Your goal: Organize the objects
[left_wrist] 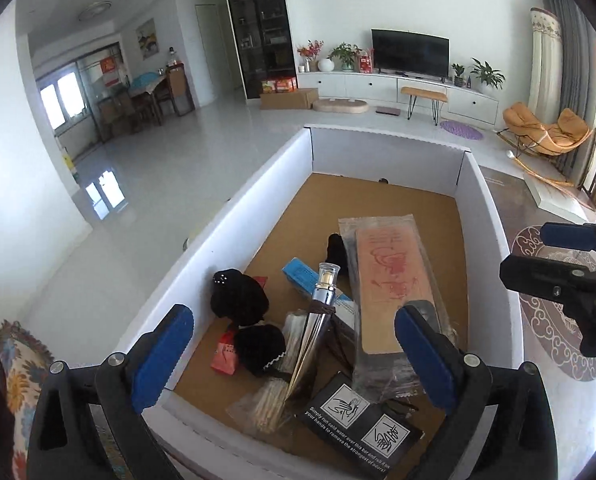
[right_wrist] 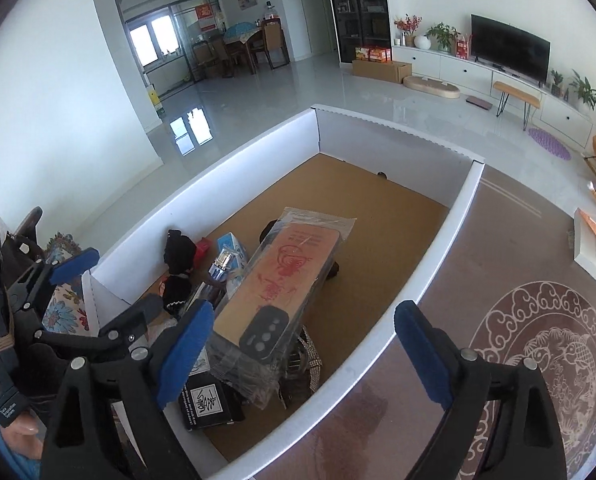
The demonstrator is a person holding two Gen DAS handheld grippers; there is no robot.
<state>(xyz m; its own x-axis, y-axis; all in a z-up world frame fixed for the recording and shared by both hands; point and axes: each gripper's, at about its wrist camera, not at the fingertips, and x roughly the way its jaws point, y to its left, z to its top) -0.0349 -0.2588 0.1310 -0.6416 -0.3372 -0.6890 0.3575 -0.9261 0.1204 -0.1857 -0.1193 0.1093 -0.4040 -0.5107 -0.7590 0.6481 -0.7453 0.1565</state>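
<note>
A white box (left_wrist: 385, 152) with a brown cardboard floor holds the objects. A tan phone case in a clear packet (left_wrist: 393, 276) lies on top, right of a silver perfume bottle (left_wrist: 317, 320), a blue carton (left_wrist: 301, 276) and black hair pieces (left_wrist: 238, 296). A black card with white print (left_wrist: 361, 428) sits at the near end. My left gripper (left_wrist: 294, 314) hangs open over the near end, touching nothing. My right gripper (right_wrist: 305, 308) stands open above the box's right wall (right_wrist: 393, 140), beside the phone case packet (right_wrist: 286, 276).
A red packet (left_wrist: 226, 352) and a packet of pale sticks (left_wrist: 270, 400) also lie in the box. It rests on a brown surface with a round white pattern (right_wrist: 557, 352). A flowered cloth (left_wrist: 14, 364) lies left; a flat white box (right_wrist: 593, 240) is far right.
</note>
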